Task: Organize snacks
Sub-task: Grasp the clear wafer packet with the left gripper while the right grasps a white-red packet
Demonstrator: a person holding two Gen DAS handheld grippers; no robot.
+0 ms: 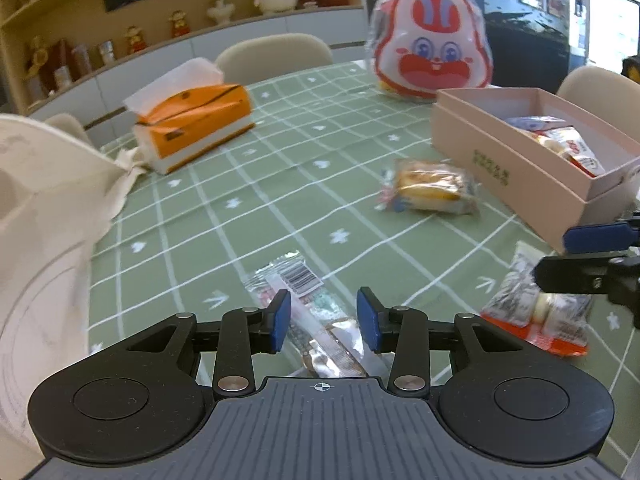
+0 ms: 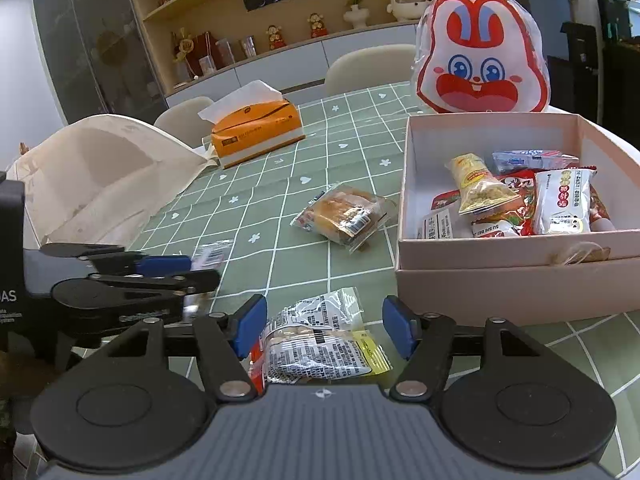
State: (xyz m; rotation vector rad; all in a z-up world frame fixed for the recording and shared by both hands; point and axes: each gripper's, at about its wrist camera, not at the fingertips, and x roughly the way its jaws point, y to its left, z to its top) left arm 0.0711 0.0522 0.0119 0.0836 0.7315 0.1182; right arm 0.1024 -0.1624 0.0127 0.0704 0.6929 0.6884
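Note:
My left gripper (image 1: 325, 320) is open low over the green checked tablecloth (image 1: 280, 200), its blue pads on either side of a long clear snack packet (image 1: 304, 296) with a barcode, not pressing it. My right gripper (image 2: 325, 330) is open too, straddling a white printed snack packet (image 2: 320, 344) with red and yellow edges; that packet (image 1: 536, 312) also shows in the left wrist view under the right gripper (image 1: 554, 256). A wrapped bread roll (image 2: 344, 216) lies farther out on the cloth. The pink box (image 2: 500, 248) at the right holds several snack packets.
A red and white rabbit-face bag (image 2: 480, 56) stands behind the box. An orange tissue box (image 2: 256, 132) sits at the far left of the table, with a cream cloth bag (image 2: 100, 176) nearer. Beige chairs (image 2: 368, 64) and a shelf wall lie beyond.

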